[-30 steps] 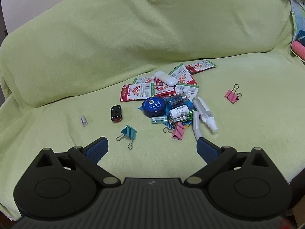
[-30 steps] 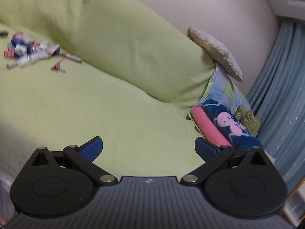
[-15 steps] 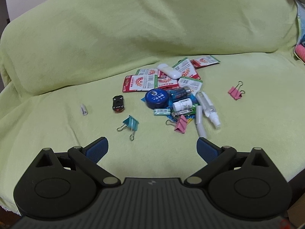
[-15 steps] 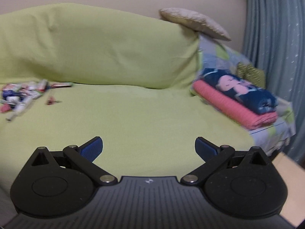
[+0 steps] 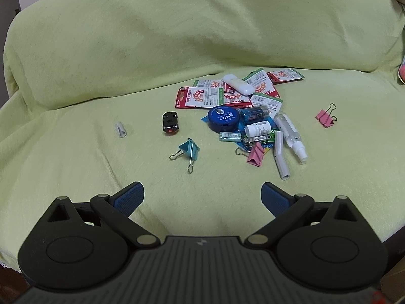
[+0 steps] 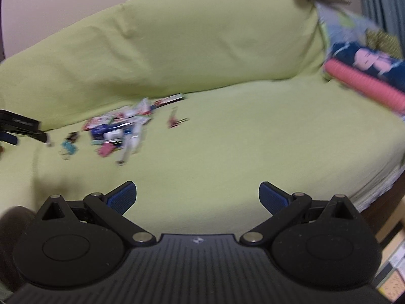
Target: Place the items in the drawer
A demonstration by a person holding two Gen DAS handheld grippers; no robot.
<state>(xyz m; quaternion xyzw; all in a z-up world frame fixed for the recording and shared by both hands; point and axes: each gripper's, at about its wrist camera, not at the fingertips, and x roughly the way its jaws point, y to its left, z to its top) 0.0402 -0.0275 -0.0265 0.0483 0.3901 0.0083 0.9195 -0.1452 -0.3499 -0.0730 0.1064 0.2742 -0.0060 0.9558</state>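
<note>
Items [image 5: 243,124] heaped on the green-covered sofa [image 5: 101,167], at 12 o'clock from the left gripper [image 5: 202,195], both it and the right gripper [image 6: 197,193] spread wide and empty; no drawer visible; outlying clips probably grasp easiest singly.

On the sofa seat [image 5: 76,172] a heap of packets, batteries and bottles [image 5: 243,116] lies near the backrest. Left of it sits a toy car [image 5: 169,123], a small tube [image 5: 120,129] further left. One binder clip [image 5: 187,150] lies before the car, another [image 5: 326,117] right of the heap.
</note>
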